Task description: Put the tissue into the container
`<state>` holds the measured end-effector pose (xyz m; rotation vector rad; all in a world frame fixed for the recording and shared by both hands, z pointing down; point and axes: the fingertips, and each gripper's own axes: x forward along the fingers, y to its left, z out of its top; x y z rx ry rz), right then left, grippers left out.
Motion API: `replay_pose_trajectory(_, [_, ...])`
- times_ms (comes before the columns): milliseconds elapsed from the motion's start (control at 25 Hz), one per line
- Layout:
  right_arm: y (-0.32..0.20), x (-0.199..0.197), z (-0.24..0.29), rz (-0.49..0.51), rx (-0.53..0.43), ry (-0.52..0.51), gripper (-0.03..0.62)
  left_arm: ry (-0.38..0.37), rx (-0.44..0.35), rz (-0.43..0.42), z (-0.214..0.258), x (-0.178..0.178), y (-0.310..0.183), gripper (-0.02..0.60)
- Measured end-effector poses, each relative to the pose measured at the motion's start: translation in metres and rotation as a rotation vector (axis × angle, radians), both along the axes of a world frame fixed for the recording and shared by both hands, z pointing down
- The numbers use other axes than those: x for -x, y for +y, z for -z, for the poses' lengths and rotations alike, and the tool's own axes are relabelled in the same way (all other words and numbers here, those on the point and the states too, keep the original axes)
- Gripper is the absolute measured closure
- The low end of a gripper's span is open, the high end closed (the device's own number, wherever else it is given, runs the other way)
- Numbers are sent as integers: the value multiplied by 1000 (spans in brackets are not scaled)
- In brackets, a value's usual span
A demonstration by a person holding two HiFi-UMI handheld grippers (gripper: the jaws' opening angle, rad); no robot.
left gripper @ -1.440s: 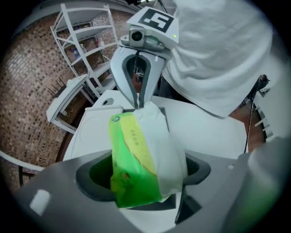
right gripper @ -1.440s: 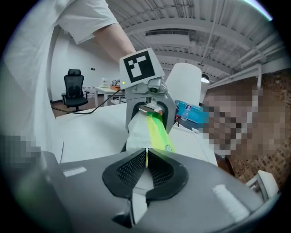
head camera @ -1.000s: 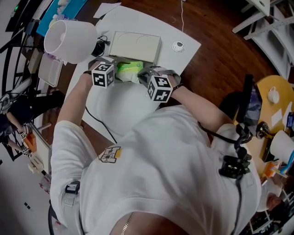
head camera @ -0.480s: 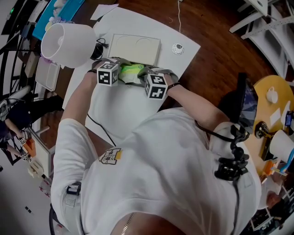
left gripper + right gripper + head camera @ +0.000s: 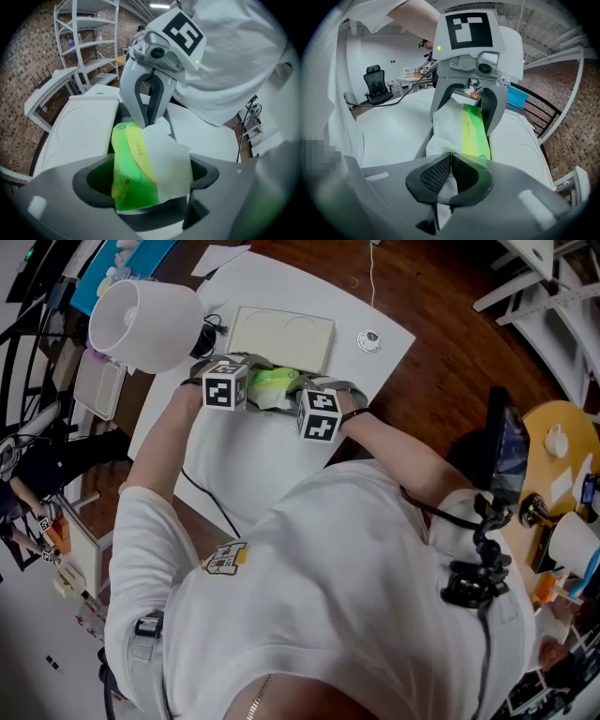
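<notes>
Seen from above, a person leans over a white table (image 5: 246, 460) with a gripper in each hand. On the left, the left gripper (image 5: 150, 206) has its jaws spread to the width of a green tissue pack (image 5: 129, 178) and appears to clamp it at one end. The pack is raised between the two grippers, with its long axis running from one to the other. A white tissue sheet (image 5: 171, 164) sticks out of its top. On the right, the right gripper (image 5: 450, 176) faces the left one, with its jaws pressed together on that sheet. The container (image 5: 281, 337), a flat white box, lies just beyond the pack, away from the person. Both grippers are about equally near it, so the move is probably a short push forward.
</notes>
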<state>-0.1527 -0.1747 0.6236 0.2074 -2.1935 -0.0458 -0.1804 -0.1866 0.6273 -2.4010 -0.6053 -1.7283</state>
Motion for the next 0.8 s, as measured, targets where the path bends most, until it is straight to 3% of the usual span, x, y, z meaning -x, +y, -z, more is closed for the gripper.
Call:
replay_pose_trajectory(520, [0,1,0,-18,17,-4,586,99,-93,137,43,-1,-4,156])
replay_pose_trajectory(800, [3,-3,14,-44,42,-54,542,132,-166,170,73,-5,3,156])
